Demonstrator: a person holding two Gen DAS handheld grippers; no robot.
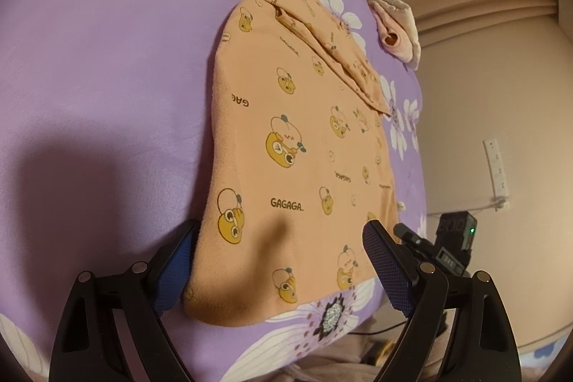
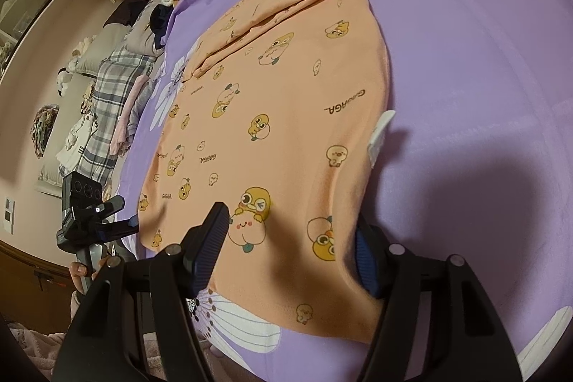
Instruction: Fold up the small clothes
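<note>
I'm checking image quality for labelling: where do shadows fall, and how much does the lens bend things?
Left wrist view: a dark shadow lies on the purple sheet beside the orange garment; edges bow strongly. Right wrist view: a shadow covers the garment's near part and the sheet to its right; black corners, sharp print.

My left gripper (image 1: 281,265) stands wide open over the near hem of the peach printed shirt (image 1: 304,138); one pad sits against its left edge, the other over its right corner; the shirt lies flat on the purple flowered bed (image 1: 107,77) ahead, one sleeve folded across the far end; my right gripper (image 1: 447,246) shows just beside, to the right.
</note>
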